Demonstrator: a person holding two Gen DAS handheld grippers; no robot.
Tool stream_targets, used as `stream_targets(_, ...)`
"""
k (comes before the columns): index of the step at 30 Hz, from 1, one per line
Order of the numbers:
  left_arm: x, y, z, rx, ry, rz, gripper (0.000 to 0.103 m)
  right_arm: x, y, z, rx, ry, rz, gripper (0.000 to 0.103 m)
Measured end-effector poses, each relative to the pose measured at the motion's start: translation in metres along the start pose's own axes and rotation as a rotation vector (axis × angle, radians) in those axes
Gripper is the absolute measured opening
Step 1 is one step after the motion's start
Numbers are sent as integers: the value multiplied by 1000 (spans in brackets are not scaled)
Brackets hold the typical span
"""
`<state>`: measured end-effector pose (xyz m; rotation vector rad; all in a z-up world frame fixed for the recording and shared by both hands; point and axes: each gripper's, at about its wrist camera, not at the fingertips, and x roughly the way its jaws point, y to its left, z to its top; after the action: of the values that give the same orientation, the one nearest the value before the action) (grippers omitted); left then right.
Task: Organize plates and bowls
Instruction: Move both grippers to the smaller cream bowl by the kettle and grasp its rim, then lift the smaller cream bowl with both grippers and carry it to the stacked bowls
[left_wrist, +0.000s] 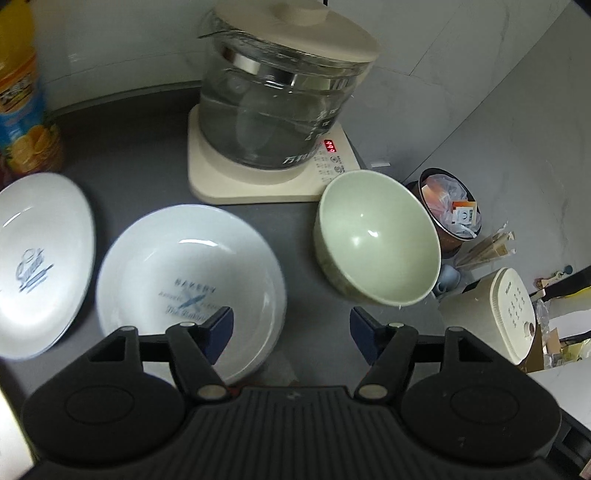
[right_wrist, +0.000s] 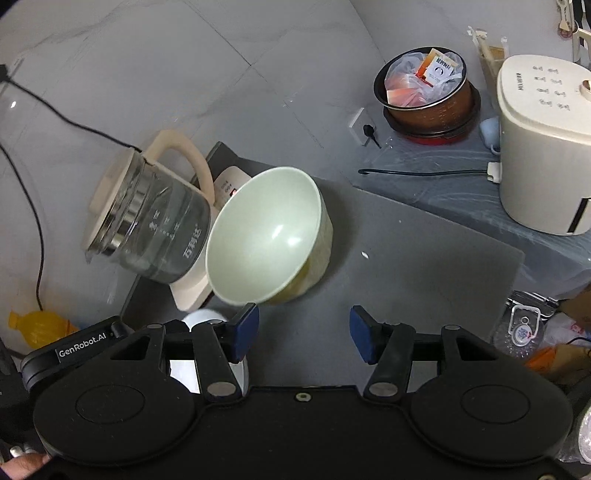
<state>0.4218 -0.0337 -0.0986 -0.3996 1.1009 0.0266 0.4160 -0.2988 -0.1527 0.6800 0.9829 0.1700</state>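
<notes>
Both claws wide, empty: left gripper (left_wrist: 291, 325), right gripper (right_wrist: 303, 332). Risk: bowl (left_wrist: 376, 236) beside kettle (left_wrist: 280, 88); careless grab knocks it.

Pale green bowl (left_wrist: 376, 240) upright on grey counter, apart from two white printed plates (left_wrist: 188, 266) side by side

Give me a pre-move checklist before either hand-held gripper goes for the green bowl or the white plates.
1. Left hand-held gripper open and empty: ok.
2. Right hand-held gripper open and empty: ok.
3. Green bowl upright, nothing inside: ok.
4. Green bowl clear of the glass kettle: not ok, it sits right against the kettle's base.
5. White plate with blue print free of the second white plate: ok, a gap shows between them.
6. Whether another plate lies under the printed one: cannot tell.
</notes>
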Motion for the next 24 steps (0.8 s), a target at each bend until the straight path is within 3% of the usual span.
stream_targets(13,53,-19,32,-40,15,-25,64,58,-18,34,125,61,20,53)
stream_targets(17,67,-21,37,-57,28,-22,63,73,-21,38,168,85,25,47)
stream_targets(22,84,-18,41,-114,47,-29,54,91,-26,40,244,119,37,40)
stream_targets(24,91,-15,41,-145,64,-19,44,95,-29,40,278,132,33,36)
